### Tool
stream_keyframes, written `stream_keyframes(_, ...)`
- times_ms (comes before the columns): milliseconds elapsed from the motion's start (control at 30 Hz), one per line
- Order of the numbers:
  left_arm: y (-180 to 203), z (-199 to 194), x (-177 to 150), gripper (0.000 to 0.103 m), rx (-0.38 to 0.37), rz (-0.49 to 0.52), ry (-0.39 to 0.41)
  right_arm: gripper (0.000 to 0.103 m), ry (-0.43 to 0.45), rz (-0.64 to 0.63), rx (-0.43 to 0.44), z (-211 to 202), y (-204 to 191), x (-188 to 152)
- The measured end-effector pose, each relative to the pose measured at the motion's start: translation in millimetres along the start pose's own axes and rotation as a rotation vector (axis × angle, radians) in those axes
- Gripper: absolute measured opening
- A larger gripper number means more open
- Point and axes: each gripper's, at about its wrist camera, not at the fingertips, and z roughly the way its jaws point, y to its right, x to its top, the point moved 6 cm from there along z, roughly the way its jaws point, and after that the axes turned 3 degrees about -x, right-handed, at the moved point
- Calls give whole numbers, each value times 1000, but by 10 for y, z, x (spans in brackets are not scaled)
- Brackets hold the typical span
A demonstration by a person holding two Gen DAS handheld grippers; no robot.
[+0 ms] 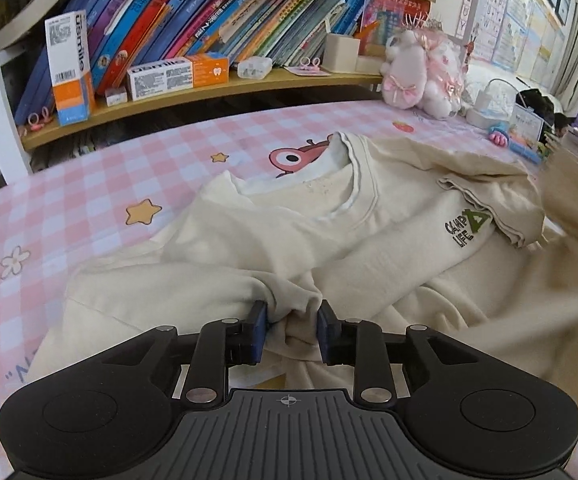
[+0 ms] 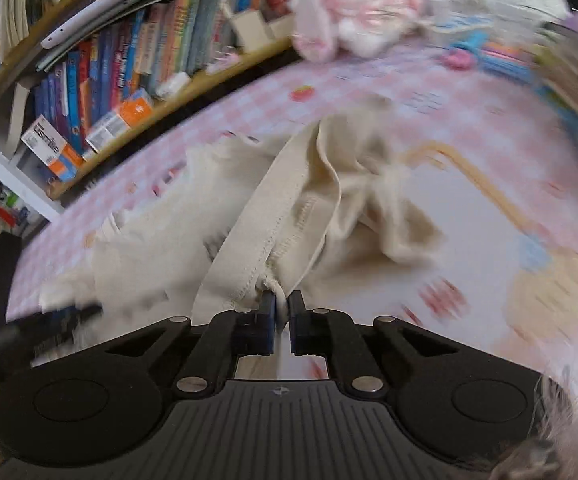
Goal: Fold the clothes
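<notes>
Where the left tool (image 1: 291,330) meets the cloth, its blue pads (image 1: 258,330) pinch a bunched fold of the cream T-shirt (image 1: 281,236), the jaws only a little apart with fabric filling the gap. That fold sits at the shirt's near edge, close to the front of the tabletop (image 1: 69,200). Left of the shirt the pink checked cover lies bare, giving open room on that side. Beyond the tool the shirt spreads front up, its collar (image 1: 359,184) pointing toward the shelf and one sleeve (image 1: 493,204) folded in over the chest print. On the right the cloth rises out of that view.

Seen from the right wrist, the right tool (image 2: 282,322) is clenched almost fully on a stitched hem of the same T-shirt (image 2: 289,208), a thin strip of cloth caught between its pads. The picture is blurred. From the grip the cloth runs away in a taut ridge over the tabletop (image 2: 429,216), whose right part is bare.

Farther off, a plush toy (image 1: 421,72) and small items stand at the far right corner. Behind the far edge runs a bookshelf (image 1: 209,96) packed with books (image 1: 193,16) and boxes.
</notes>
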Motion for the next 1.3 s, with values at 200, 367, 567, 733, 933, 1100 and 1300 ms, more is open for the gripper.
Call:
stream_keyframes(200, -21, 18, -6, 30, -19, 16, 7, 4, -258, 293, -64, -190, 640, -846)
stream_keyframes(367, -77, -156, 18, 43, -24, 18, 33, 12, -294, 201, -62, -257, 501, -863)
stream_keyframes(567, -456, -593, 21, 65, 58, -28, 126, 38, -205, -75, -9, -536, 208, -430)
stream_keyframes(733, -851, -707, 54, 64, 197, -50, 138, 47, -19, -331, -54, -423, -45, 215)
stream_keyframes(933, -1106, -352, 234, 64, 159, -46, 103, 52, 112, -649, -171, 165, -282, 793)
stream_keyframes(1100, -1183, -13, 262, 64, 120, -46, 33, 52, 116, -749, -213, 812, -408, 1138)
stream_keyframes(1300, -1215, 187, 202, 64, 123, -22, -50, 51, 97, -882, -298, 1406, -448, 1354)
